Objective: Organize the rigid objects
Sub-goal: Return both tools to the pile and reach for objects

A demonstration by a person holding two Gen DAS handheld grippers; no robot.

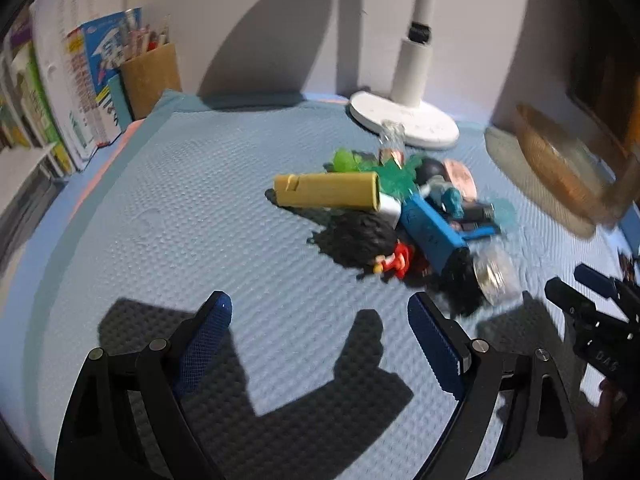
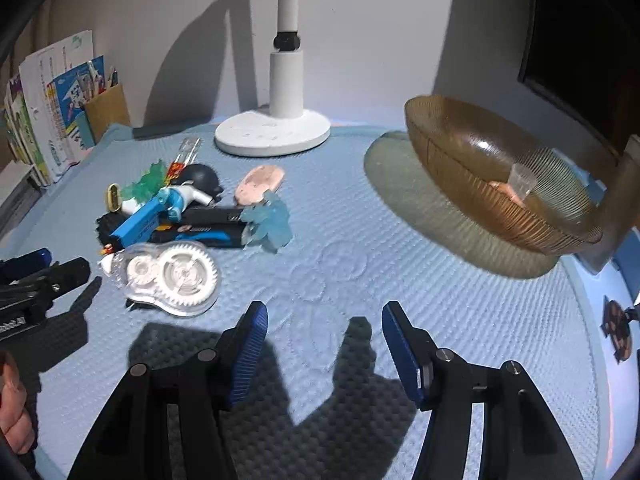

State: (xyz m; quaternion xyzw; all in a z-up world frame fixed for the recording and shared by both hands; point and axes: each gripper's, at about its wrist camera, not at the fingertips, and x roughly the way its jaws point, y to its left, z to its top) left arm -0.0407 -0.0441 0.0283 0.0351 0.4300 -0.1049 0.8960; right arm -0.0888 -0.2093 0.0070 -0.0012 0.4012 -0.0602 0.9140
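A pile of small rigid objects lies on the blue mat: a yellow tube, a blue box, a red figurine, green crystals. The right wrist view shows a clear correction-tape dispenser, a light blue crystal, a pink oval piece and a black and blue pen case. An amber ribbed bowl sits at the right, holding a small clear piece. My left gripper is open and empty before the pile. My right gripper is open and empty, right of the pile.
A white lamp base stands at the back by the wall. A cardboard pen holder and books stand at the back left. The left gripper also shows at the left edge of the right wrist view.
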